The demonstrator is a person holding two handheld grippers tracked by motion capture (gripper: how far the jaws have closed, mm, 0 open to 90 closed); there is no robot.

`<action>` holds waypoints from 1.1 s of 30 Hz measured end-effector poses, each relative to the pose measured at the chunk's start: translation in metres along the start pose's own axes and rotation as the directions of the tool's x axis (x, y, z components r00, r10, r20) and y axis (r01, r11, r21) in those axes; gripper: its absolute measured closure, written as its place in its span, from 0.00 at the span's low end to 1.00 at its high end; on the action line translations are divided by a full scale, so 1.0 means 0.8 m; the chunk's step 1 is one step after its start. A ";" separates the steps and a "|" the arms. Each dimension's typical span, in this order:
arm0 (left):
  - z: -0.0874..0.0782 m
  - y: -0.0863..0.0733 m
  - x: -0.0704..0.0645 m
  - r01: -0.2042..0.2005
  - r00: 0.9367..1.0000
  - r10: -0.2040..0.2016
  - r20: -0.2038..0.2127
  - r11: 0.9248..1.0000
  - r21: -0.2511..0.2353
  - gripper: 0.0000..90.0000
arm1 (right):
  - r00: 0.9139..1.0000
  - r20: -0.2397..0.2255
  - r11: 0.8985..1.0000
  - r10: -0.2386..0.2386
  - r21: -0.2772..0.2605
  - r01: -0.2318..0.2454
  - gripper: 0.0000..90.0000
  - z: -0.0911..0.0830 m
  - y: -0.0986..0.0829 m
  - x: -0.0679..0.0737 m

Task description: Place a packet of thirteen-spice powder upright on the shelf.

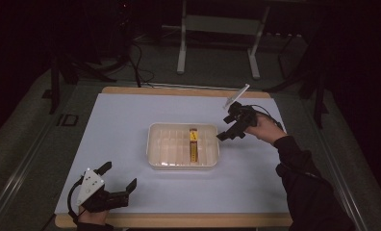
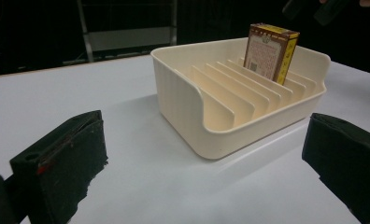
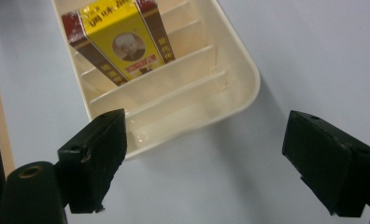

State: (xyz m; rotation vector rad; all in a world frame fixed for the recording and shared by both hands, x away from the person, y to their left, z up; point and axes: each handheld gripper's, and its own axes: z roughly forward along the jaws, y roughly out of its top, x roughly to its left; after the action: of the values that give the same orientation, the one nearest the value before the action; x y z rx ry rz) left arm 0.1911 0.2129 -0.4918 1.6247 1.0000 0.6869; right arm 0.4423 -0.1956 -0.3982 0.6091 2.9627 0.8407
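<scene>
Cream slotted tray [image 1: 156, 144] sitting mid-table on white sheet [image 1: 121, 120], holding one yellow box [image 1: 193, 146] standing in a slot right of centre. Left gripper [image 1: 120, 176] resting near front edge, jaws apart. Right gripper [image 1: 231, 128] hovering just beside tray's right end, jaws apart.

The left gripper [image 1: 117, 177] sits low at about seven o'clock in the high view, jaws spread wide with nothing between them (its grey plate faces up), and the hand [image 1: 90, 216] behind it barely clears the bottom edge. The right gripper [image 1: 229, 129] is raised at about two o'clock, jaws likewise parted and empty, carried by a hand [image 1: 265, 127] on a dark-sleeved forearm [image 1: 301, 178] reaching in from five o'clock.
</scene>
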 end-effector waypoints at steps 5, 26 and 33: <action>0.000 0.000 0.000 -0.002 1.000 0.002 0.001 1.000 0.001 0.00 | 0.999 0.022 0.999 0.036 -0.023 -0.035 0.15 0.000 -0.021 -0.001; 0.002 0.001 0.000 -0.005 1.000 0.005 0.003 1.000 0.003 0.00 | 0.951 0.184 0.951 0.247 -0.233 -0.202 0.15 0.018 -0.096 0.021; 0.002 0.001 0.000 -0.005 1.000 0.005 0.005 1.000 0.003 0.00 | 0.907 0.262 0.916 0.331 -0.321 -0.241 0.15 0.023 -0.125 0.020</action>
State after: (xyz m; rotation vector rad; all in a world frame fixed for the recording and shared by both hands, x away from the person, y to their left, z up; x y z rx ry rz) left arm 0.1928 0.2120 -0.4916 1.6315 0.9946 0.6841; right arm 0.3928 -0.2581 -0.4630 1.0677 2.4434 1.0484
